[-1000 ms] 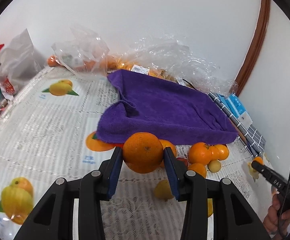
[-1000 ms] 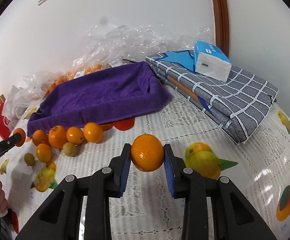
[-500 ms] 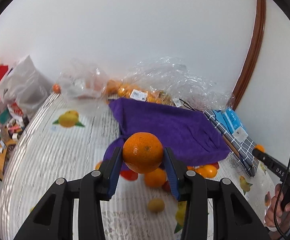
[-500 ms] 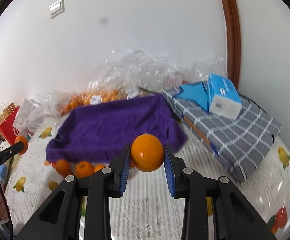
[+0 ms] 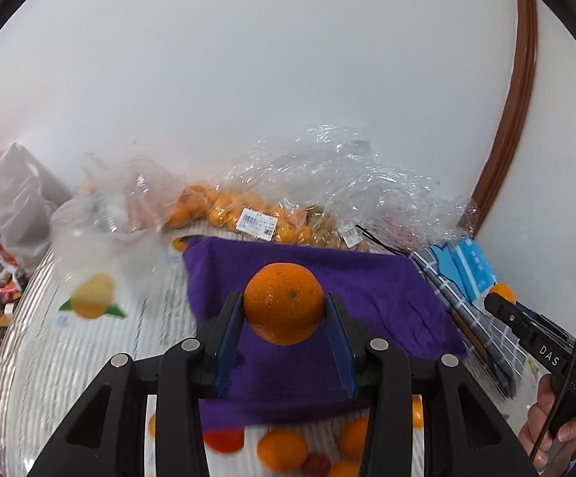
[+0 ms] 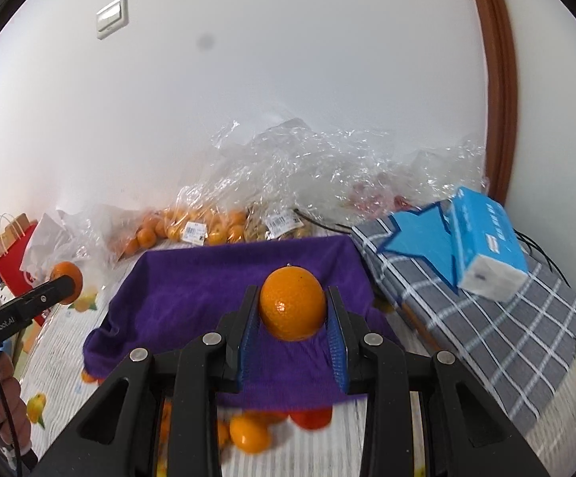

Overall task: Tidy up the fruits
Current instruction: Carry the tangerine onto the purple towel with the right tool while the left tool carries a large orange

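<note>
My left gripper (image 5: 284,314) is shut on an orange (image 5: 284,302), held in the air above the near part of a purple towel (image 5: 367,278). My right gripper (image 6: 292,316) is shut on another orange (image 6: 292,302), also held above the purple towel (image 6: 192,298). Several loose oranges (image 5: 282,453) lie on the tablecloth below the towel's near edge, partly hidden by my fingers; they also show in the right wrist view (image 6: 250,433). Each gripper shows in the other's view, at the far right (image 5: 502,298) and the far left (image 6: 67,276).
Clear plastic bags of small oranges (image 5: 228,210) lie against the wall behind the towel. A folded grey checked cloth (image 6: 486,310) with a blue tissue pack (image 6: 486,238) lies to the right. A white bag (image 5: 13,202) and a red paper bag (image 6: 13,254) stand at the left.
Both grippers have risen and moved forward with their oranges, from over the loose fruit to above the purple towel. Both stay shut on their oranges.
</note>
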Demonstrator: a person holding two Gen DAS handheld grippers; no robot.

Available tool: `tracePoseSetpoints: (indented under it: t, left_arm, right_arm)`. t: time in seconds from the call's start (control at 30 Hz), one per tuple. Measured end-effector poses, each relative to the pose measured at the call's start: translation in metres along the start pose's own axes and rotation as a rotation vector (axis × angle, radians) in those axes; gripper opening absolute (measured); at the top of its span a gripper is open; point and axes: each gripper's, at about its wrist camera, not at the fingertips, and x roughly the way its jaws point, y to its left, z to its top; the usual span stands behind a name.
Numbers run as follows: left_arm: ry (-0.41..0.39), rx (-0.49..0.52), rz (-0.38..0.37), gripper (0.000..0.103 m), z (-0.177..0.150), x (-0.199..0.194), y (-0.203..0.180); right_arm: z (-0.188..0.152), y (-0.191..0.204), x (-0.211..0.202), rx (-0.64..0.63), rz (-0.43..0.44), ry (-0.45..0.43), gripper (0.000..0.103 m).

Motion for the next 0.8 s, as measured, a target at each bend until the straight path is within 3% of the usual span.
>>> tracePoseSetpoints:
  t: [0.3, 0.8]
  left_arm:
    - [0.064, -0.031, 0.010, 0.040, 0.005, 0.066, 0.001]
    - [0.180, 0.019, 0.020, 0.040, -0.012, 0.100, 0.006]
  right_arm:
    - [0.022, 0.004, 0.063, -0.047, 0.006, 0.042, 0.032]
    - [-0.013, -0.003, 0.126, -0.048, 0.014, 0.209, 0.032]
